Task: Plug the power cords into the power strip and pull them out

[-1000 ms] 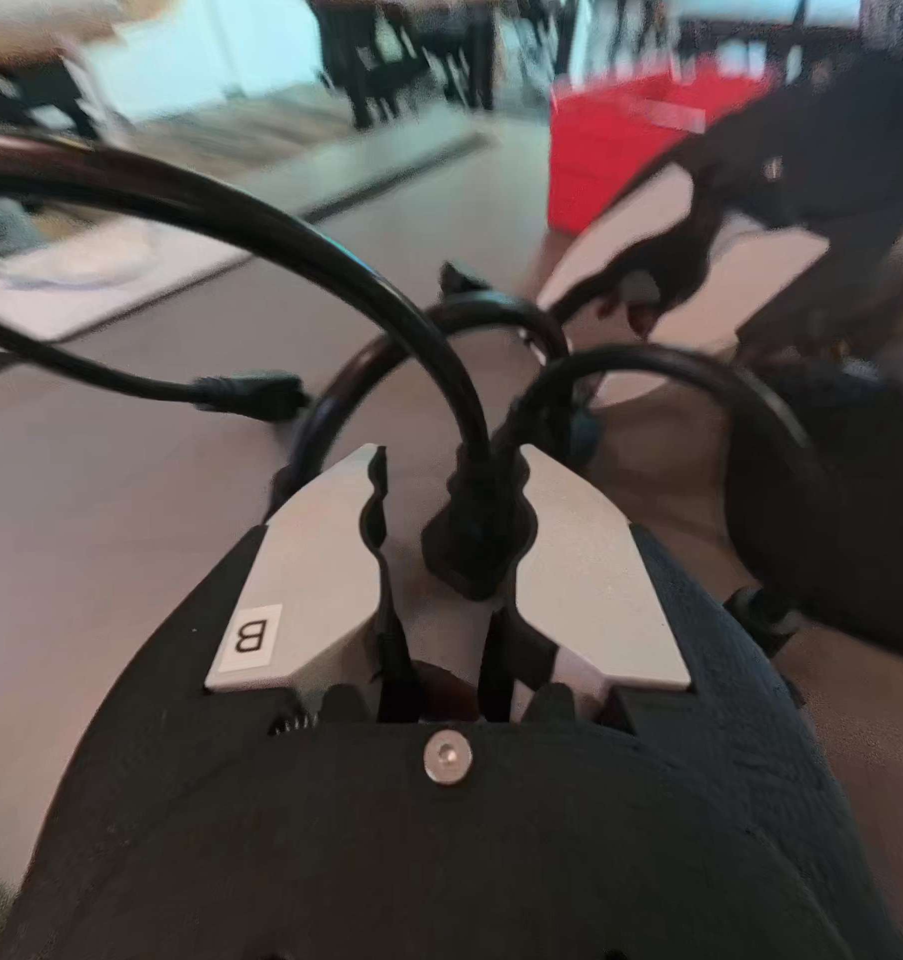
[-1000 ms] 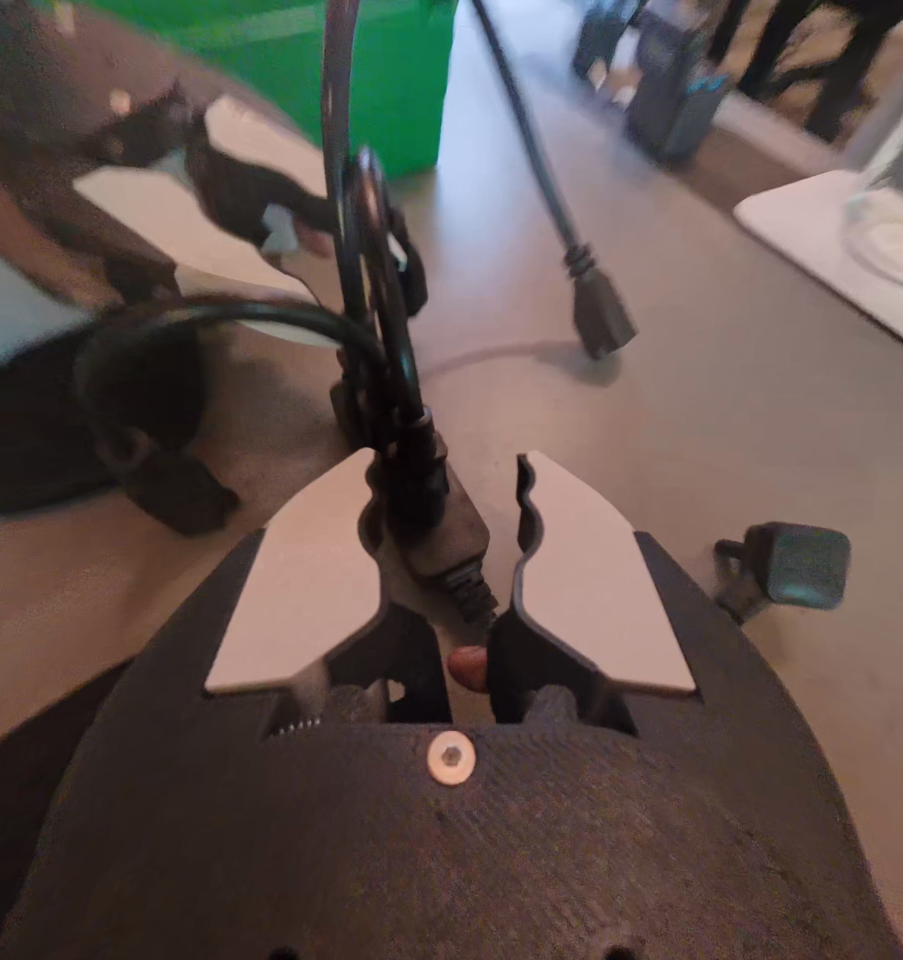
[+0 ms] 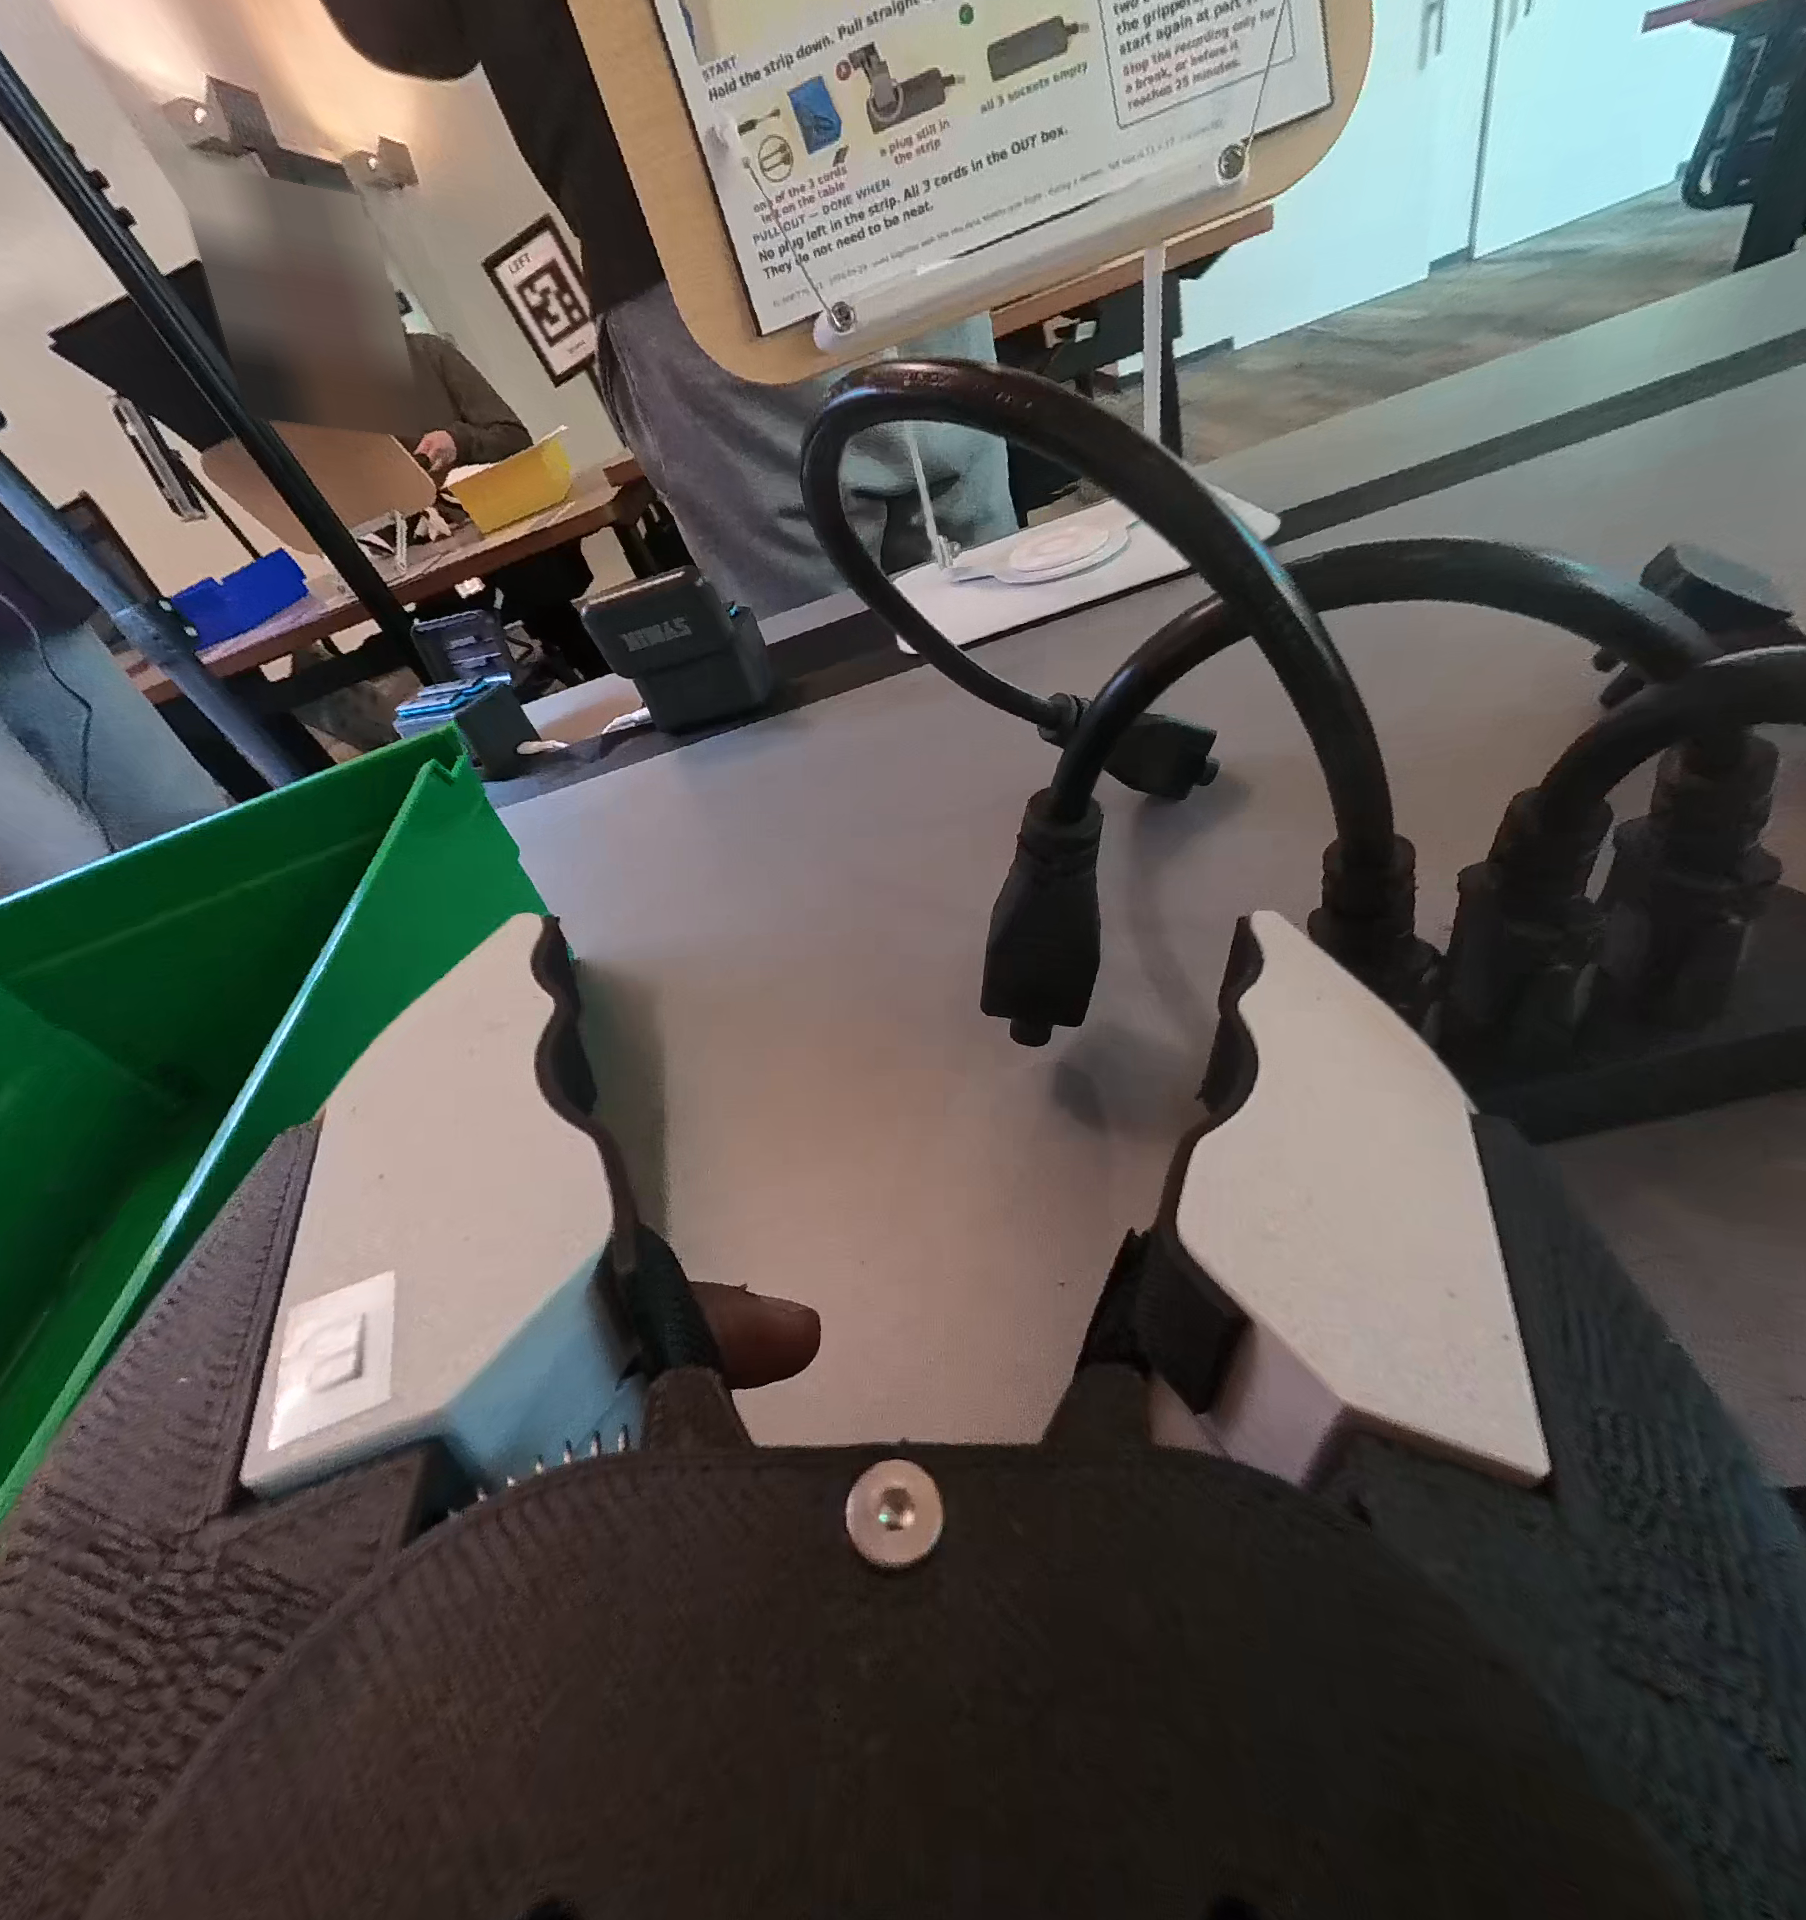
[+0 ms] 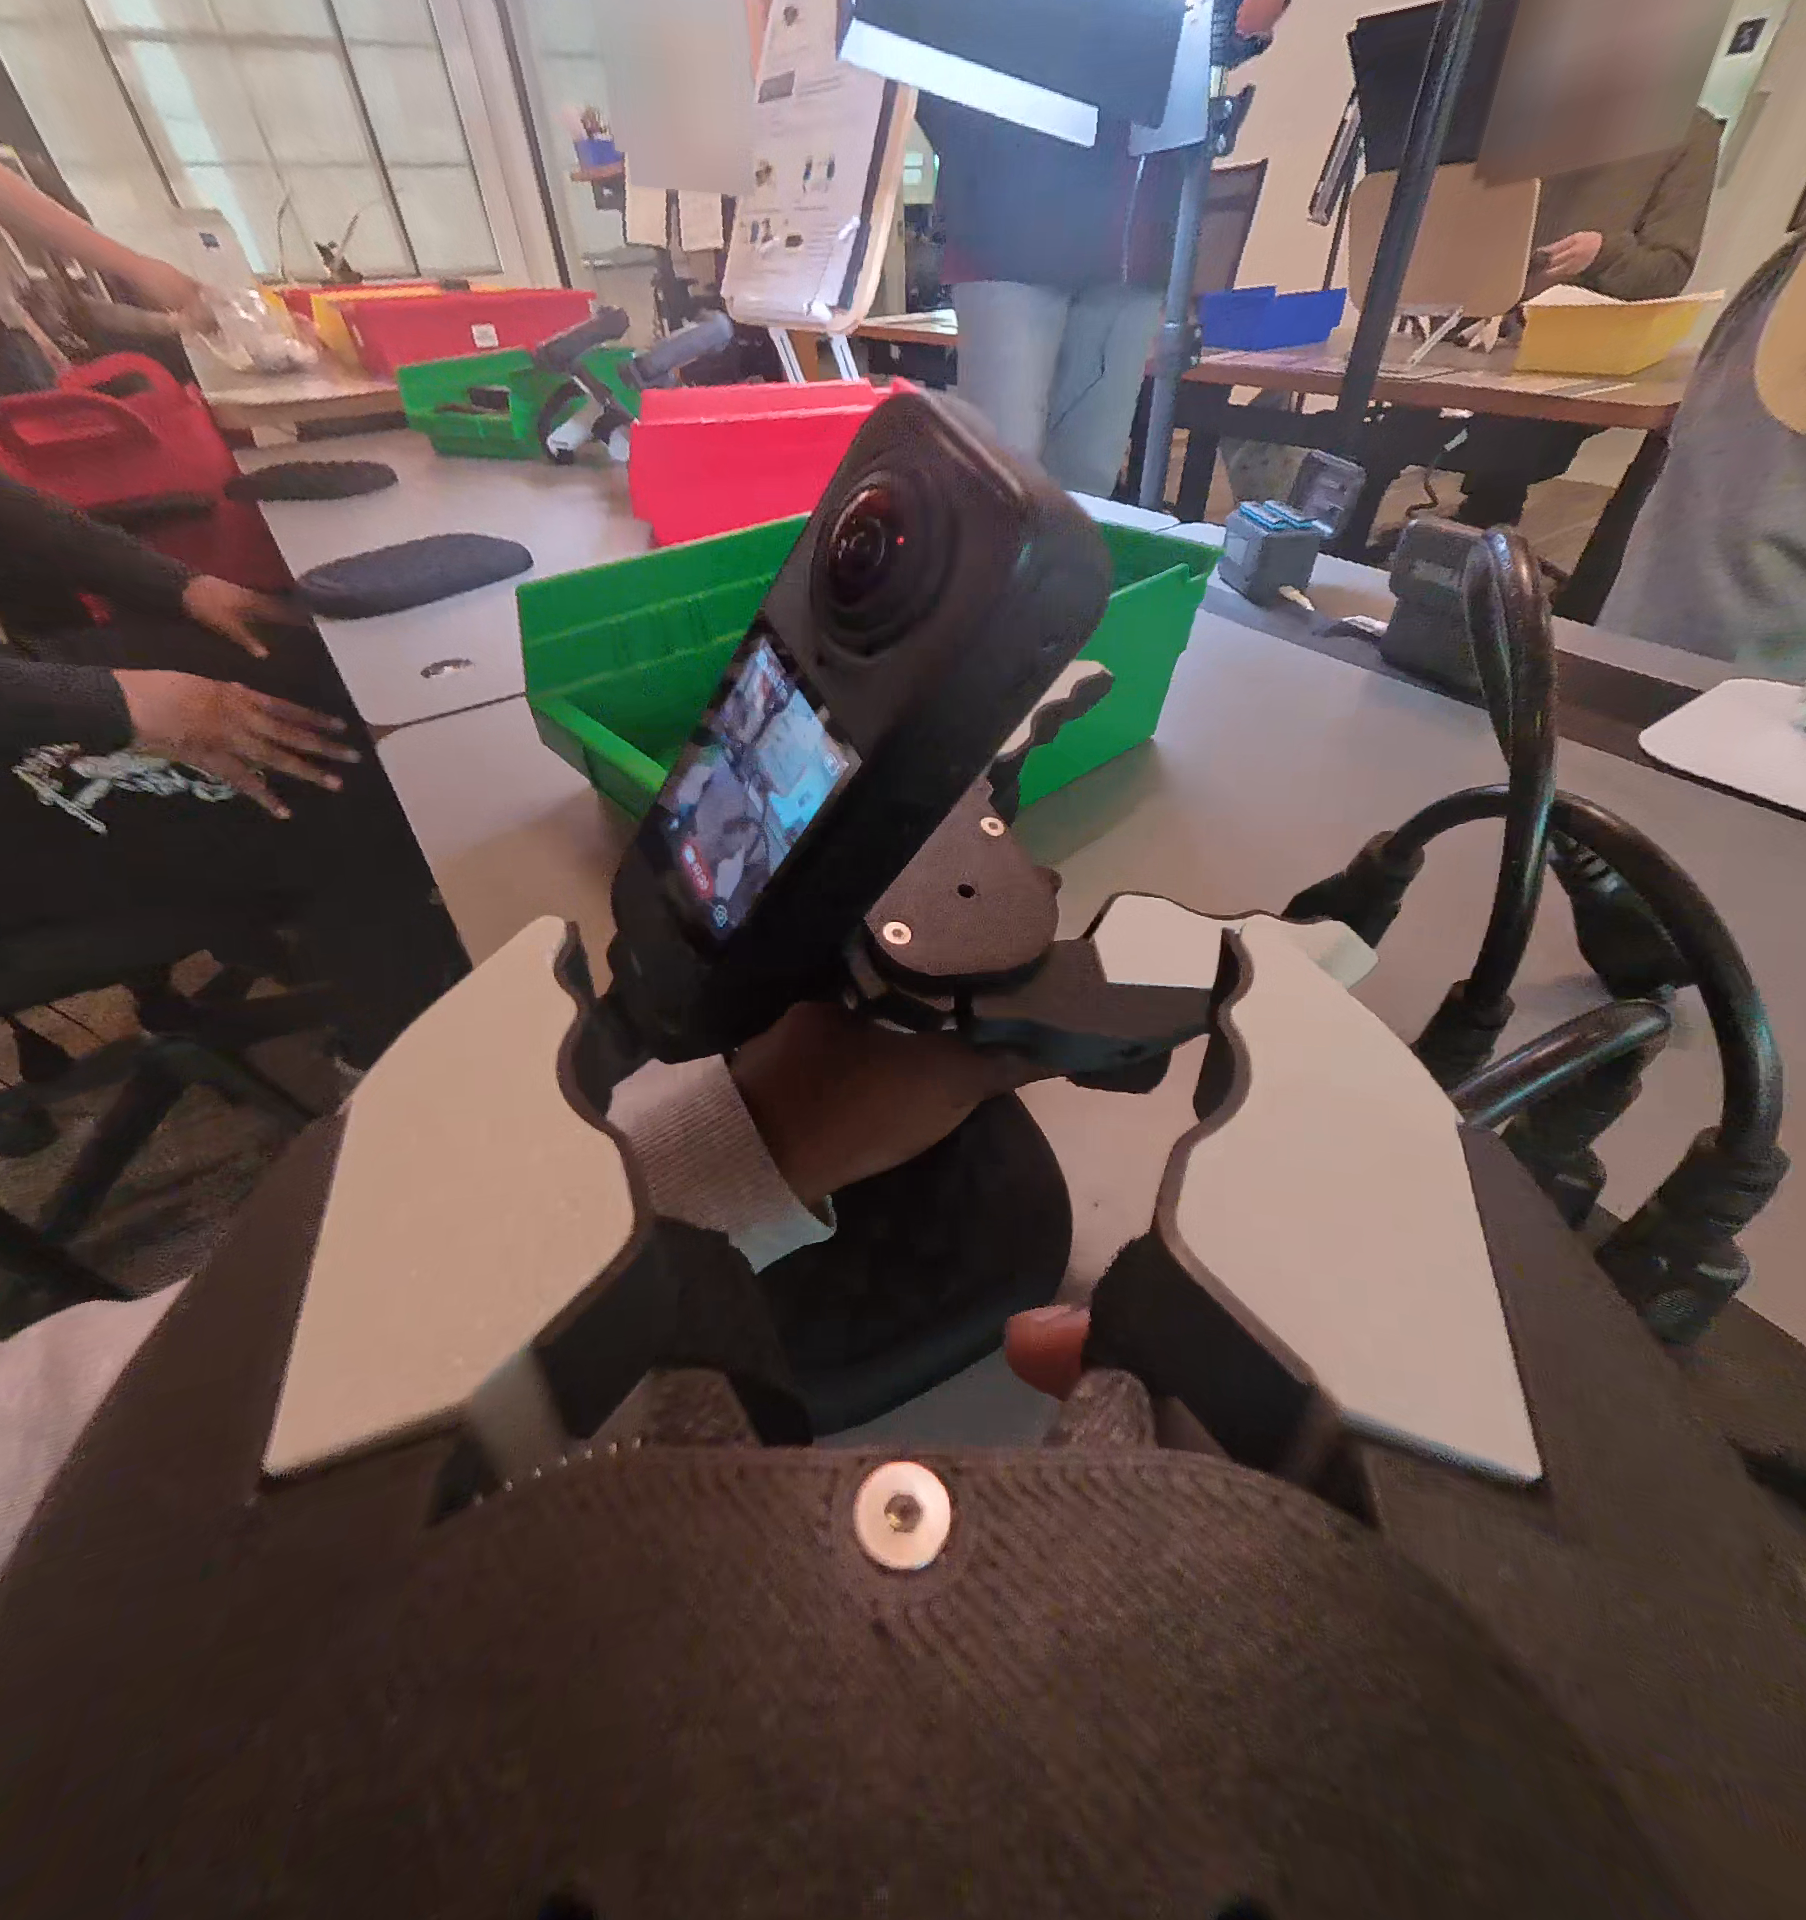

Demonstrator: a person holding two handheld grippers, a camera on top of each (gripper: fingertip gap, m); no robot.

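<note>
Your left gripper (image 3: pixel 904 1023) has its fingers spread wide with nothing between them, only bare grey table (image 3: pixel 795 935) showing through the gap. Just right of it sits the black power strip (image 3: pixel 1709 1049), flat on the table, with 3 plugs (image 3: pixel 1372 914) standing upright in it side by side, their cords (image 3: pixel 1294 623) arching up and over toward the left. 1 loose connector (image 3: pixel 1044 920) hangs from a cord just left of the strip, its tip close above the table, whether touching you cannot tell; another connector (image 3: pixel 1164 753) lies on the table behind it. The green bin (image 3: pixel 255 935) stands left of the strip, beside your left finger. Your right gripper (image 4: pixel 899 1023) is also spread wide and holds nothing. Looking through its gap you see your other hand (image 4: pixel 878 1081) gripping the left gripper, with its camera (image 4: pixel 878 665) tilted above. From this side the strip's plugs (image 4: pixel 1678 1236) sit at the right edge, past your right finger, cords looping above them, and the green bin lies behind the camera. A red bin (image 4: pixel 764 457) stands farther back, well apart from the strip.
</note>
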